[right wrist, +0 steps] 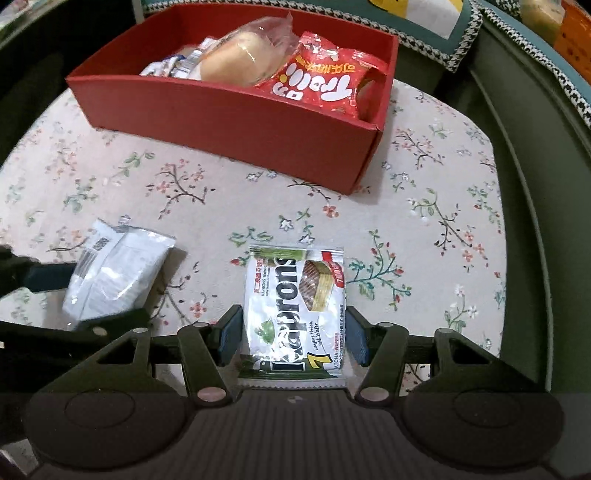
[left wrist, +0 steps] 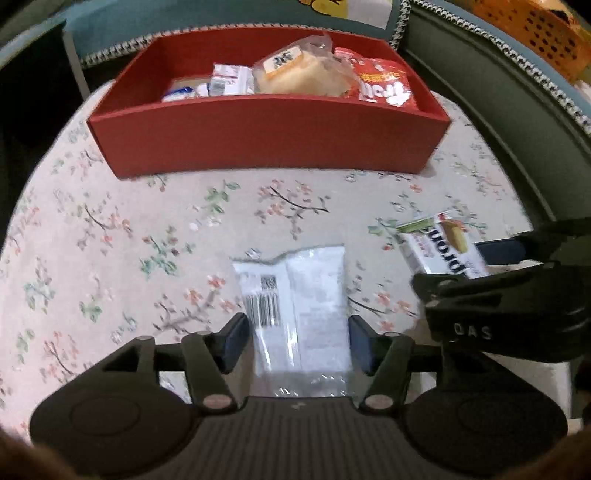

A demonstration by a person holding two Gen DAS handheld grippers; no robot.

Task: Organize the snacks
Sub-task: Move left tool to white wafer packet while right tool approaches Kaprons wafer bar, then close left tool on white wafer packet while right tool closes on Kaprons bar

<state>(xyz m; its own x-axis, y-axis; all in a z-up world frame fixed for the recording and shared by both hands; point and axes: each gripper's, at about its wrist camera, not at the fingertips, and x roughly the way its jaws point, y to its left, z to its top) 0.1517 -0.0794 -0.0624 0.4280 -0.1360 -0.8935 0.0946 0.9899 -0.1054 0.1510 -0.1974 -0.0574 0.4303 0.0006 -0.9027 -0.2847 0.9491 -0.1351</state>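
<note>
Both packets' (left wrist: 299, 314) near ends hidden.

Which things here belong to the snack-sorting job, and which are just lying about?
Belong: red box, wafer packet, white packet, red gummy bag, wrapped bread.
Lying about: floral cloth, orange crate, houndstooth-edged cushion.
</note>
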